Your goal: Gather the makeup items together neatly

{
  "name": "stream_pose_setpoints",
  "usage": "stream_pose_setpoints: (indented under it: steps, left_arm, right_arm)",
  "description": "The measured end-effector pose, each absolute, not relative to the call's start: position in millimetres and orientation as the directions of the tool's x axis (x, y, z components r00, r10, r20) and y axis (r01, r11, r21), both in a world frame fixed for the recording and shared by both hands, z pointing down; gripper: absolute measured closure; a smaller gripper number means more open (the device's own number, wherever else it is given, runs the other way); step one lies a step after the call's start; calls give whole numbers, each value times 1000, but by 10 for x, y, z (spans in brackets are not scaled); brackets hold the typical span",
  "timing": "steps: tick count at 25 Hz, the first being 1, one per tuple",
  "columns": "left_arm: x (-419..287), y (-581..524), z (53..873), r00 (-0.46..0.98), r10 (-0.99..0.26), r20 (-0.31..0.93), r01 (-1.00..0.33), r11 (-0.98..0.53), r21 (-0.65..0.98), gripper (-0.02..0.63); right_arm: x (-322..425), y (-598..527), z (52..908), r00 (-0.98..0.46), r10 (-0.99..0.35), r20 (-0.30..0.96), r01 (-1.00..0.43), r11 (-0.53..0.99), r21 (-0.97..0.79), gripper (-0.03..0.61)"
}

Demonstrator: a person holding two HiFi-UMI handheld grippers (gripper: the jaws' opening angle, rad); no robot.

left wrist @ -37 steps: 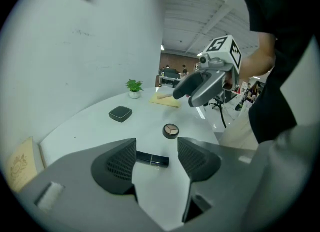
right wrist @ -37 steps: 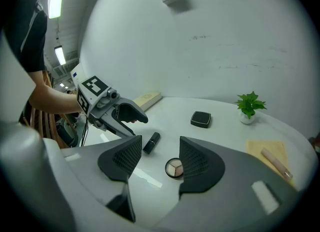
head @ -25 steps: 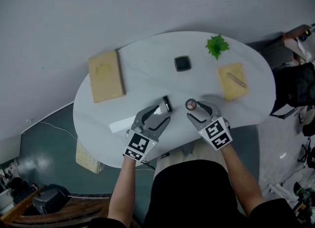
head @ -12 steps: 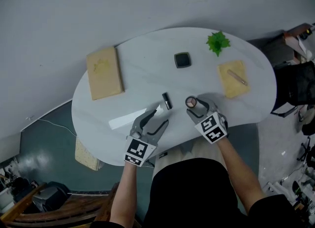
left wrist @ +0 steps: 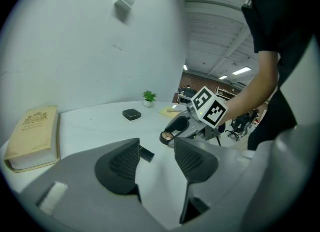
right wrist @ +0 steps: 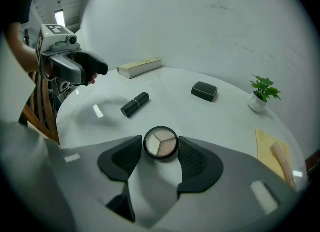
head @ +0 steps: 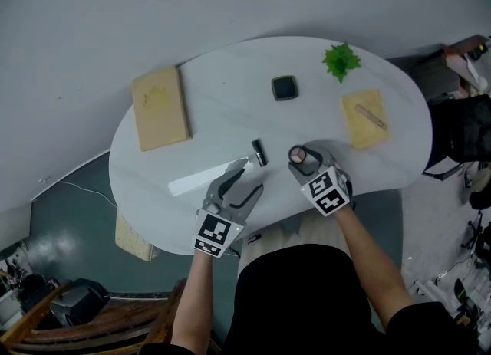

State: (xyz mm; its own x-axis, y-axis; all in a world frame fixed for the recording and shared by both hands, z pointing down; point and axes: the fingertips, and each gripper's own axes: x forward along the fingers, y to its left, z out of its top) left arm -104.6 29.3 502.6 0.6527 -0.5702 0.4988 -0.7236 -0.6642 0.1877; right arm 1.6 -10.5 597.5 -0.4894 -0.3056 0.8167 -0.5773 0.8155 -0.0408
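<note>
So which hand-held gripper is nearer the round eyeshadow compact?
Right. The right hand-held gripper has the compact between its jaw tips; the left hand-held gripper sits open off to its left, past the black lipstick.

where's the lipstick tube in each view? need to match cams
Head view: lipstick tube near picture centre, lying flat.
Left gripper view: low centre, partly hidden behind the left-hand jaw.
Right gripper view: left of centre, above the jaws.
Shared landmark: black square case, beyond the tube in all three.
</note>
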Motion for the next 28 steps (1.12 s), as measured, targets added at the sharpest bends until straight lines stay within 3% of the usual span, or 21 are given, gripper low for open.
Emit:
stream_pose_setpoints:
  steps: [28]
  left_arm:
    - [-1069,323,5054,641,-579,503,-735,-652,187,402]
  right_arm:
    - [-315,-247,5876,-522,-301,798,-522,853,-20,359]
